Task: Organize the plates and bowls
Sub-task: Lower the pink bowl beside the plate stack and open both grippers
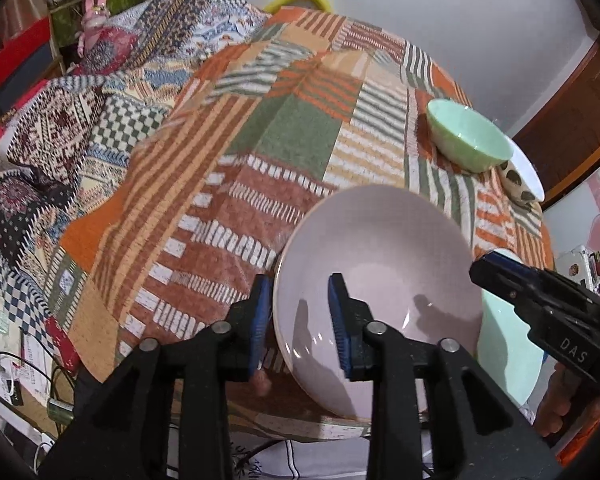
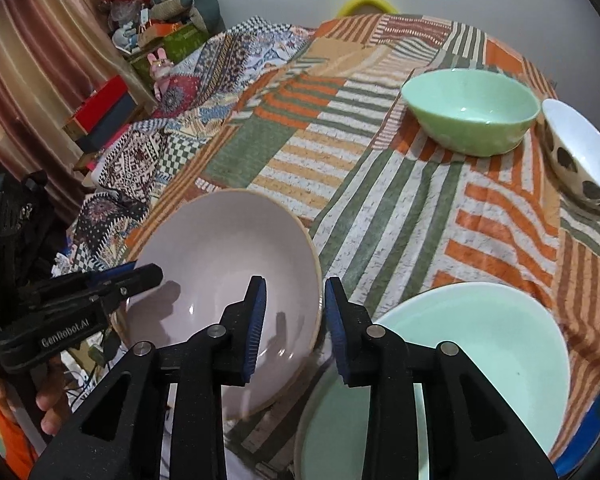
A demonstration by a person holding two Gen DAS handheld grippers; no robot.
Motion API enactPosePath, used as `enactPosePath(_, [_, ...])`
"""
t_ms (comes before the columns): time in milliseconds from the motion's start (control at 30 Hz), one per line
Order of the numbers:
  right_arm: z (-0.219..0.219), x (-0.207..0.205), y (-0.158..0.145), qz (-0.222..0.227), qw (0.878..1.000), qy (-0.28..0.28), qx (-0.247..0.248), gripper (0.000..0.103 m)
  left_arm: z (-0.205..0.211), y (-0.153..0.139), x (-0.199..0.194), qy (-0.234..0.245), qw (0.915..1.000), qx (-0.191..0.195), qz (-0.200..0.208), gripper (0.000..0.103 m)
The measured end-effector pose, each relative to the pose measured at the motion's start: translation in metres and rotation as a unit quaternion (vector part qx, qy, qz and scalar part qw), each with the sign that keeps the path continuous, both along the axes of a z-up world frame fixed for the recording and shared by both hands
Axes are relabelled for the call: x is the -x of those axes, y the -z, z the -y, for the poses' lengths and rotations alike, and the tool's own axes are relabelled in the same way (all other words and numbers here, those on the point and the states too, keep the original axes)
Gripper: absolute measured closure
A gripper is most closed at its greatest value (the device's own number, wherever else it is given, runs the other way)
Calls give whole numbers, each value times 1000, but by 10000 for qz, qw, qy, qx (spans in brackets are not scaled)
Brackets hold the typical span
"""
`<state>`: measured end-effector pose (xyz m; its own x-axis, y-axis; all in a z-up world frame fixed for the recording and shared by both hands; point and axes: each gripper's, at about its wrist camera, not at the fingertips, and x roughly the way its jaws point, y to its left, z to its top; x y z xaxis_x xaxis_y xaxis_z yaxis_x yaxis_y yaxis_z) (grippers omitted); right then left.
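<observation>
Both hand-held grippers (image 1: pixel 300 320) (image 2: pixel 296 320) straddle pink plate (image 1: pixel 380 248) rim, unclamped

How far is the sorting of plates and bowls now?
Nothing looks stacked yet. The pink plate is in hand: the left gripper and right gripper each straddle its rim with open jaws, and it partly overlaps the mint plate. Left to do: the green bowl and spotted bowl stand separately at the table's far side.

Left hand-held gripper (image 1: pixel 298 320), right hand-held gripper (image 2: pixel 296 326) slightly parted
</observation>
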<state>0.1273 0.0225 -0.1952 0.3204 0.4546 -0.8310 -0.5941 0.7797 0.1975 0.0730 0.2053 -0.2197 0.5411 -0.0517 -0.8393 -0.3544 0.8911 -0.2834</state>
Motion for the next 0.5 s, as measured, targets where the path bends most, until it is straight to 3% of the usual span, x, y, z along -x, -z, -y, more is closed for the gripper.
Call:
enactPosePath(133, [17,0,-13,135,9997,124,-149,67,5,-20,1,13,9997,-188,168,67])
enactPosePath(233, [33,-2,-26,228,9989,253,-312,66,13,-39,-1,71,9988,-332,339,65])
enactPosePath(500, [86,-10,-62,694,9917,784,-743,57,46,-96,-17,281,9917,-720,1023,49])
